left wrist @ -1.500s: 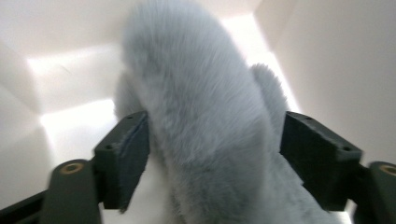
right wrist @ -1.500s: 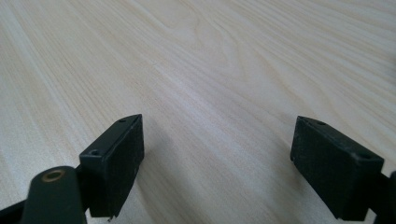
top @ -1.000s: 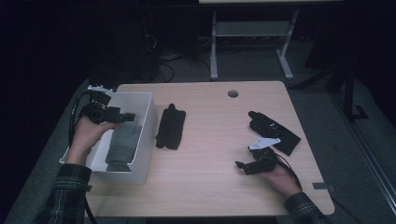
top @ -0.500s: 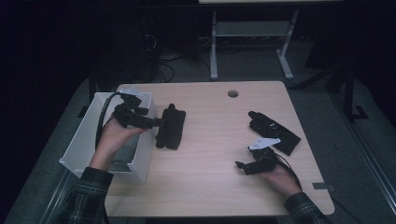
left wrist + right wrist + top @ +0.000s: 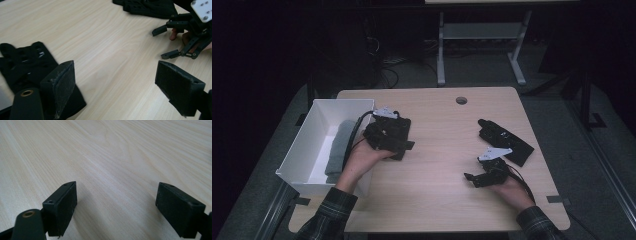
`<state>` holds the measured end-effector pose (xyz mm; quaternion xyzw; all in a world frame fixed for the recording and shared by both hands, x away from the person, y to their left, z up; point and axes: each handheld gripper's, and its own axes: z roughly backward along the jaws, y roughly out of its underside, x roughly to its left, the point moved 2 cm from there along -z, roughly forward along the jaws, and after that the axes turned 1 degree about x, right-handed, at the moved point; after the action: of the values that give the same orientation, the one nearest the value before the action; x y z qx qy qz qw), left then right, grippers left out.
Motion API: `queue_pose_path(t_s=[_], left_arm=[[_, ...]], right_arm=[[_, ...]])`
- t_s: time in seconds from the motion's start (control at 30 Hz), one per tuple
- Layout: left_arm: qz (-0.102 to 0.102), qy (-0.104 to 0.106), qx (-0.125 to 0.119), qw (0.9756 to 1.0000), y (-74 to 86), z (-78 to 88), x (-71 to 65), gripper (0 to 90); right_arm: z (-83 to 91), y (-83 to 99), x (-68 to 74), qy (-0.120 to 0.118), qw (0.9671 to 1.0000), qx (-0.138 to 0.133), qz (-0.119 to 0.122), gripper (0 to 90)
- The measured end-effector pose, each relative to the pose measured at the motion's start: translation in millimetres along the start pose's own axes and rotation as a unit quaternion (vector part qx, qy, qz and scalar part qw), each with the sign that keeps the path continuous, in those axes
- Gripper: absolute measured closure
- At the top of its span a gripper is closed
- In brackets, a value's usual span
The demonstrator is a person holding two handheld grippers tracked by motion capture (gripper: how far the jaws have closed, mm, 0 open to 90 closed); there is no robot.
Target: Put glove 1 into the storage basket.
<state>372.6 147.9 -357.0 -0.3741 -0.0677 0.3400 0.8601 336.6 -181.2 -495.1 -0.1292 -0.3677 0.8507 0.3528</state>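
Left tongs [image 5: 115, 82], spread wide and empty, hover over a black glove [image 5: 27, 65] lying flat at left of centre on the tabletop [image 5: 437, 150]. Soft, light and limp, it likely wants pinching at an edge. Right tongs [image 5: 476, 178], also wide open, hold nothing.

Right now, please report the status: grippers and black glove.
Left gripper open, over black glove. Right gripper open, empty. Nothing blocks.

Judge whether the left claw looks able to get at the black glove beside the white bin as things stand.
Probably yes. The left claw hangs open right over the black glove, which lies flat on the table beside the white bin with nothing on it.
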Motion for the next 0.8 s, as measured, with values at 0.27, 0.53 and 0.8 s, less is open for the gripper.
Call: queue_pose_path(t_s=[0.27, 0.53, 0.8], left_arm=[[-0.024, 0.005, 0.007, 0.9997, 11.5, -25.8, -21.3, 16.0], [-0.036, -0.001, 0.026, 0.9990, 40.6, -51.6, -29.5, 16.0], [-0.041, -0.011, 0.032, 0.9986, 69.8, -62.8, -29.7, 16.0]], right_arm=[[-0.2, -0.1, -0.2, 0.000, 1.0000, 0.000, 0.001, 17.1], [-0.1, -0.1, 0.6, 0.000, 1.0000, 0.001, -0.001, 17.2], [0.0, 0.0, 0.5, 0.000, 1.0000, 0.000, 0.001, 17.5]])
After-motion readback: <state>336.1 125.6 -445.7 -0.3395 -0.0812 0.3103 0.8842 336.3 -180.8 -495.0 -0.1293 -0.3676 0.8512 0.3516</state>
